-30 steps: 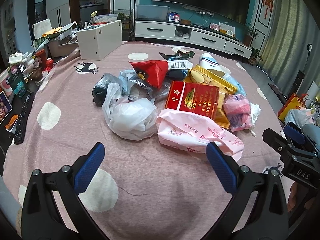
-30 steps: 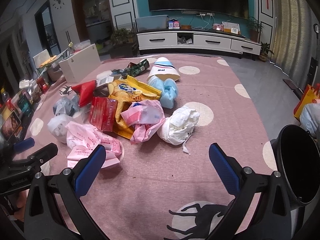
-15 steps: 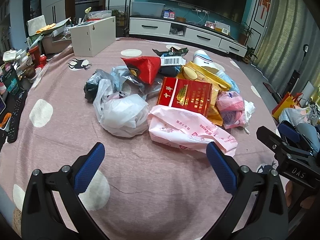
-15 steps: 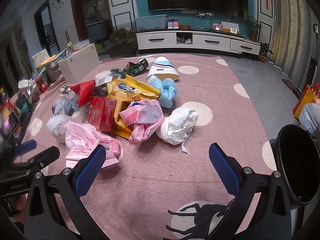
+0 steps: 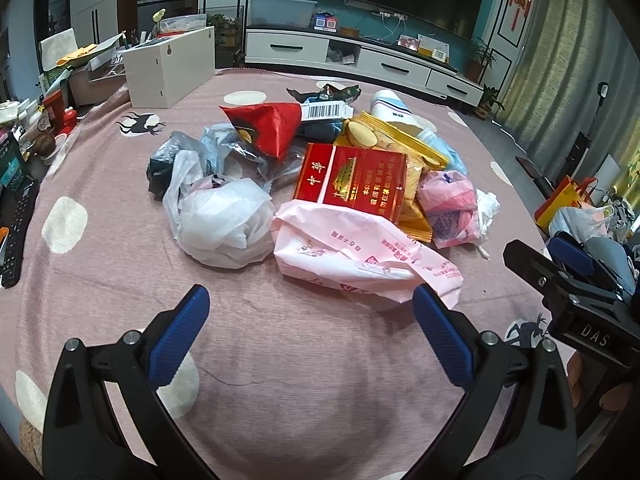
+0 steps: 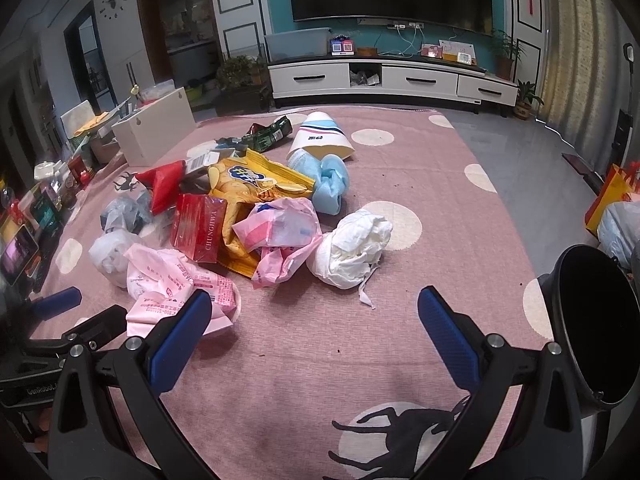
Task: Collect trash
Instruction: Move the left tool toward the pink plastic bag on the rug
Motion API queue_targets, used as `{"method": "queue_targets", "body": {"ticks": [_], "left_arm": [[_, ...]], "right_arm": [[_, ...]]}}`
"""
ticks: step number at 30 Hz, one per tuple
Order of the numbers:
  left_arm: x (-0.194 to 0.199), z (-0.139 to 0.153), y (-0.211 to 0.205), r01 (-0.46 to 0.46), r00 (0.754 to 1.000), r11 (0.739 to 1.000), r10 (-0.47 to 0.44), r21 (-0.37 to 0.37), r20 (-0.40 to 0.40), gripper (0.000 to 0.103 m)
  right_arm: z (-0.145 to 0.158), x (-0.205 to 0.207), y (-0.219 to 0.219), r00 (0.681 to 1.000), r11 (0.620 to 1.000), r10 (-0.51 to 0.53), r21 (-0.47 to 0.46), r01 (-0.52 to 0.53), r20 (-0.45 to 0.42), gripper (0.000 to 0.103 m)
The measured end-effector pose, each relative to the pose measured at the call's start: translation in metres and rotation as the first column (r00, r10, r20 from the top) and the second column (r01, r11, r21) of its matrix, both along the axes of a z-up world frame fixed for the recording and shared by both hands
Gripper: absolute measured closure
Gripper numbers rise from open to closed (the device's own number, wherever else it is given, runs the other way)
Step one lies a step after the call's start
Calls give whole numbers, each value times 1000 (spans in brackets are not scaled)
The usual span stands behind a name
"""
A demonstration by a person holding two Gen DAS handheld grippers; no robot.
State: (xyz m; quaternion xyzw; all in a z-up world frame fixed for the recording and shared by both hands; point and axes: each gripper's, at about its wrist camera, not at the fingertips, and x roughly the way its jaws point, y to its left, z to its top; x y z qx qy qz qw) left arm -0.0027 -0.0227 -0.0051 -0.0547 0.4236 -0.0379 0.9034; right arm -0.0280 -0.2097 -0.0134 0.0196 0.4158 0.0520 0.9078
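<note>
Two grippers: we held the left gripper [image 5: 306, 306] and the right gripper [image 6: 314, 306] low over the pink spotted cloth [image 5: 120, 280], each with its jaws wide apart and holding nothing.
Far left: we saw a white box [image 5: 170, 66] standing at the cloth's far edge, well apart from the heap.
Left of heap: a dark crumpled bag [image 5: 162, 164] lay touching a white plastic bag [image 5: 224, 224].
Middle of heap: a red wrapper [image 5: 268, 128] lay behind a red carton [image 5: 352, 182], and the carton rested partly on a pink printed bag [image 5: 360, 256], which lay nearest our left jaws.
Right of heap: a yellow snack bag [image 6: 256, 184] lay under the carton's far side, with a pink plastic bag [image 6: 280, 236] beside it and a crumpled white wad [image 6: 350, 250] just right of that.
Far side: a paper cup [image 6: 320, 140] lay tipped over, touching a blue bundle [image 6: 330, 184].
Far right: a black bin [image 6: 596, 324] stood beside our right gripper.
</note>
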Motion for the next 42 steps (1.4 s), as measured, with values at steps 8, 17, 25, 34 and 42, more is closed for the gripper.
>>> {"method": "queue_targets", "body": {"ticks": [8, 17, 25, 34, 42], "left_arm": [[3, -2, -1, 3, 1000, 1000, -3, -12, -12, 2], [4, -3, -3, 8, 1000, 1000, -8, -12, -13, 2], [4, -3, -4, 9, 1000, 1000, -10, -12, -12, 2], [4, -5, -11, 27, 999, 1000, -27, -12, -22, 2], [10, 4, -18, 57, 997, 998, -58, -21, -41, 2]], "right_arm": [[0, 0, -2, 1000, 1000, -5, 2, 5, -2, 2], [-1, 1, -3, 1000, 1000, -10, 1, 10, -6, 2], [-1, 0, -4, 1000, 1000, -12, 3, 12, -9, 2], [-2, 1, -6, 1000, 1000, -23, 4, 23, -14, 2], [4, 1, -10, 999, 1000, -26, -4, 26, -28, 2]]}}
